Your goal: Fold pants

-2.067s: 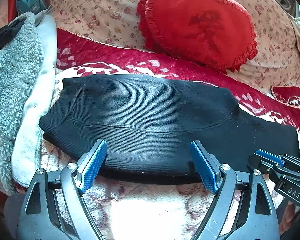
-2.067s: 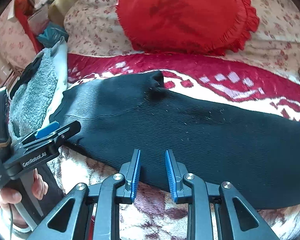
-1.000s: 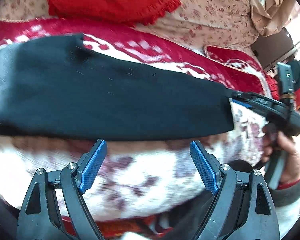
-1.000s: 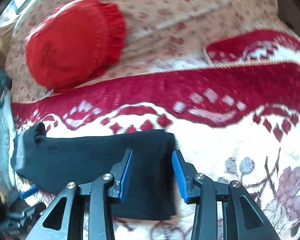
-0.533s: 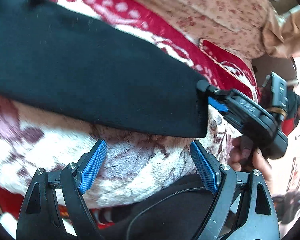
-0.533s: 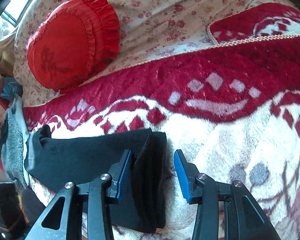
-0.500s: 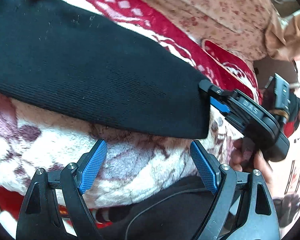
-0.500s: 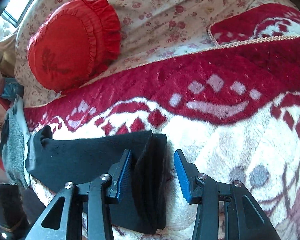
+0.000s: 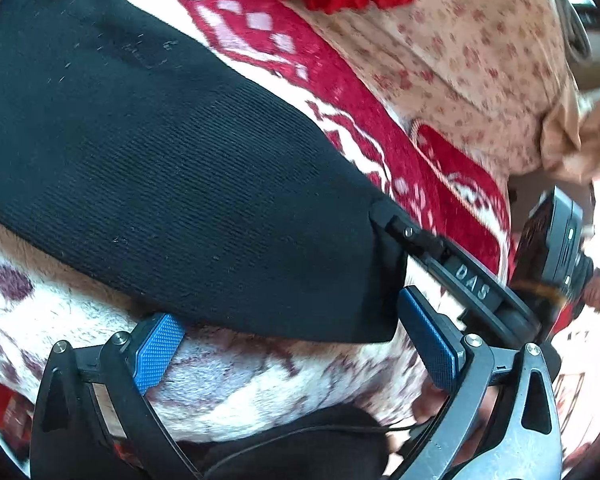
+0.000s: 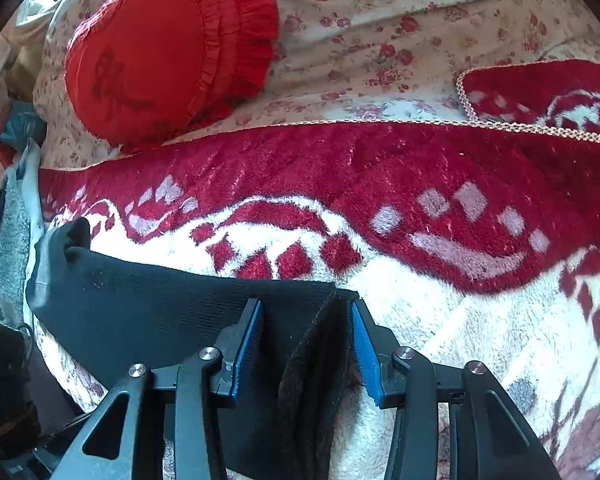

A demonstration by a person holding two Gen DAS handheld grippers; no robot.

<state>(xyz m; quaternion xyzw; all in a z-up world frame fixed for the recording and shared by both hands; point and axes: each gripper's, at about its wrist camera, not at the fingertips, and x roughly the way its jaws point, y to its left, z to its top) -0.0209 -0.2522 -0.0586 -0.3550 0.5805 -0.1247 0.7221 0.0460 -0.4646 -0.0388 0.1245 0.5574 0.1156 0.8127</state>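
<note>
Black knit pants (image 9: 172, 168) lie flat across a red-and-white plush blanket (image 9: 260, 372) on the bed. In the left wrist view, the left gripper (image 9: 292, 340) hovers at the near hem, jaws spread wide and holding nothing — the right gripper (image 9: 452, 268) meets the cuff corner. In the right wrist view, the right gripper (image 10: 306, 340) straddles the raised cuff edge of the pants (image 10: 160, 312), jaws parted, not pinching. A red ruffled pillow (image 10: 160, 48) rests behind on a floral sheet (image 10: 380, 40).

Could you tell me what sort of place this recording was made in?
Most likely a bedroom at home, with the work done on a bed. The black pants lie on a plush red and white blanket, with a red frilled cushion and floral bedding behind.
</note>
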